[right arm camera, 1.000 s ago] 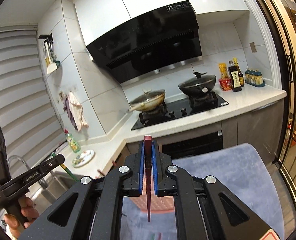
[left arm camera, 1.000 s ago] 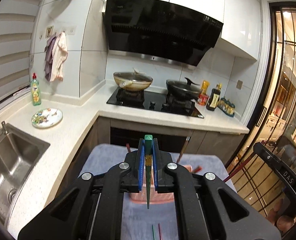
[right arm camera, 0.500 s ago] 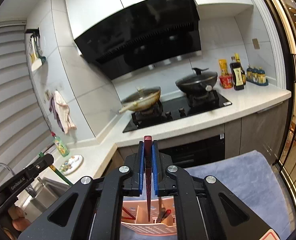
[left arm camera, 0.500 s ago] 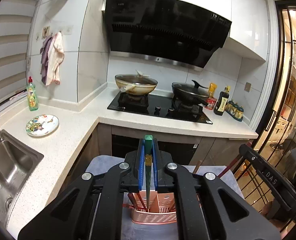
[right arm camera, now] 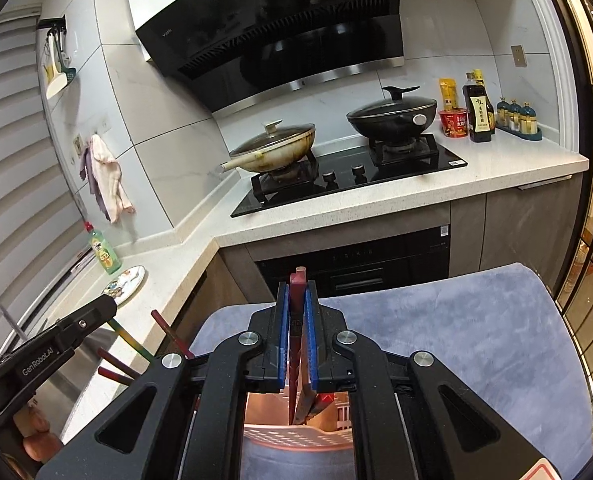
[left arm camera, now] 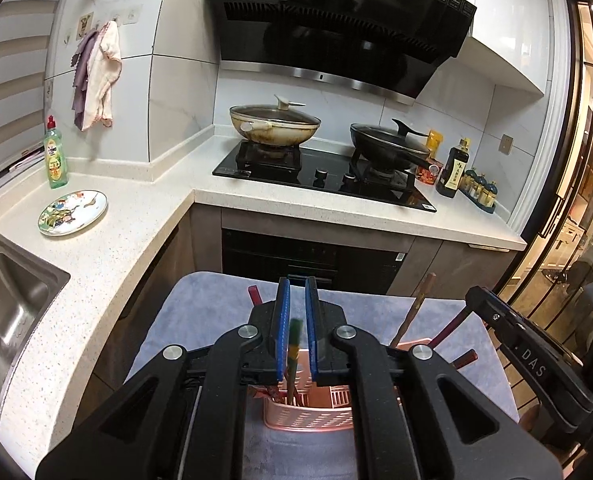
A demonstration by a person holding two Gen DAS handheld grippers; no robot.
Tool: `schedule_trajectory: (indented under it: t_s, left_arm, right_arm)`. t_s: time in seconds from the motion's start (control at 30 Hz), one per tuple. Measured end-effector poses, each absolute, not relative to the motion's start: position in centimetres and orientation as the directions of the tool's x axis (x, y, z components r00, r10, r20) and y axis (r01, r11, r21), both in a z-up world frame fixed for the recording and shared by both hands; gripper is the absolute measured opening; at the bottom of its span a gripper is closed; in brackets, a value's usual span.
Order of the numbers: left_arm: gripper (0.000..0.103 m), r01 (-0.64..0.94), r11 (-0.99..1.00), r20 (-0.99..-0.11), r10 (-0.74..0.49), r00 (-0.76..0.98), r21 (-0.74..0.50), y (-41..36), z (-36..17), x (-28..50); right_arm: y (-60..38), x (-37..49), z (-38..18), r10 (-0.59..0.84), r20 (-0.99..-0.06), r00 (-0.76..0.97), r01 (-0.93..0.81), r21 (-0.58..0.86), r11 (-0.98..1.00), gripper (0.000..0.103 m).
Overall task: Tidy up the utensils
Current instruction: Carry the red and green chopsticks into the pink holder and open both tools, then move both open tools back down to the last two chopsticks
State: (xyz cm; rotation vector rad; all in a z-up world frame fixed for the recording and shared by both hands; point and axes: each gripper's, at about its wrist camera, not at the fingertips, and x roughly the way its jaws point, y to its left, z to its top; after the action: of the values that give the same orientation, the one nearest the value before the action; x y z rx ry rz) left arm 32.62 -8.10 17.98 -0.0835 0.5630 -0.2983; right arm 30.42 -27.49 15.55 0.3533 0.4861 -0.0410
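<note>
A pink slotted utensil basket [left arm camera: 308, 414] stands on a grey-blue cloth [left arm camera: 200, 320], directly under both grippers; it also shows in the right wrist view [right arm camera: 296, 436]. My left gripper [left arm camera: 297, 328] has its jaws slightly apart, and a green-tipped chopstick [left arm camera: 294, 350] is dropping between them, blurred, into the basket. My right gripper [right arm camera: 297, 332] is still shut on a dark red chopstick [right arm camera: 295, 344] that points down into the basket. Several red and brown chopsticks [left arm camera: 414, 316] stand in the basket.
The other gripper shows at the right edge of the left wrist view [left arm camera: 528, 364] and at the left of the right wrist view [right arm camera: 44, 356]. Behind are a white counter [left arm camera: 136, 216], a sink [left arm camera: 4, 300], a plate [left arm camera: 72, 212] and a hob with two woks [left arm camera: 276, 124].
Both grippers moved down over the basket. The left jaws opened a little and the green-tipped chopstick slid down out of their grip.
</note>
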Motion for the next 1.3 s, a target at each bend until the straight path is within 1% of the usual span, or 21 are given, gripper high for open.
schedule_trajectory:
  t_s: [0.1, 0.17, 0.3, 0.43, 0.57, 0.73, 0.83, 1.0, 1.3]
  left_arm:
    - [0.009, 0.258, 0.952, -0.508, -0.305, 0.805, -0.164, -8.0, 17.9, 32.4]
    - [0.013, 0.254, 0.953, -0.504, -0.302, 0.809, -0.164, -7.8, 18.1, 32.1]
    - [0.014, 0.251, 0.955, -0.493, -0.295, 0.818, -0.156, -7.4, 18.5, 30.8]
    - [0.02, 0.248, 0.958, -0.494, -0.288, 0.82, -0.146, -6.9, 18.6, 29.1]
    - [0.02, 0.242, 0.962, -0.497, -0.273, 0.824, -0.126, -6.4, 18.6, 26.7]
    - [0.021, 0.225, 0.972, -0.516, -0.229, 0.825, -0.073, -6.0, 17.9, 23.8]
    - [0.021, 0.217, 0.973, -0.532, -0.222, 0.817, -0.073, -5.5, 17.3, 22.3]
    - [0.021, 0.198, 0.98, -0.562, -0.184, 0.806, -0.038, -4.9, 15.9, 19.7]
    - [0.021, 0.2, 0.98, -0.612, -0.17, 0.772, -0.019, -4.2, 12.9, 15.8]
  right_arm:
    - [-27.5, 29.9, 15.9, 0.048, -0.454, 0.89, 0.116, 0.326, 0.938, 0.011]
    - [-27.5, 29.4, 16.3, 0.052, -0.445, 0.894, 0.11, 0.331, 0.937, 0.011]
    - [-27.4, 28.0, 17.2, 0.06, -0.426, 0.903, 0.095, 0.333, 0.938, 0.011]
    - [-27.0, 25.7, 17.9, 0.066, -0.413, 0.908, 0.078, 0.323, 0.943, 0.012]
    - [-26.5, 23.3, 17.9, 0.07, -0.413, 0.908, 0.067, 0.307, 0.949, 0.013]
    - [-25.5, 19.7, 16.7, 0.083, -0.438, 0.895, 0.053, 0.291, 0.955, 0.013]
    - [-24.8, 17.6, 15.9, 0.083, -0.45, 0.889, 0.049, 0.272, 0.961, 0.013]
    - [-23.7, 14.0, 14.5, 0.084, -0.472, 0.877, 0.044, 0.252, 0.967, 0.013]
    - [-22.0, 9.0, 11.7, 0.081, -0.526, 0.847, 0.046, 0.224, 0.973, 0.013]
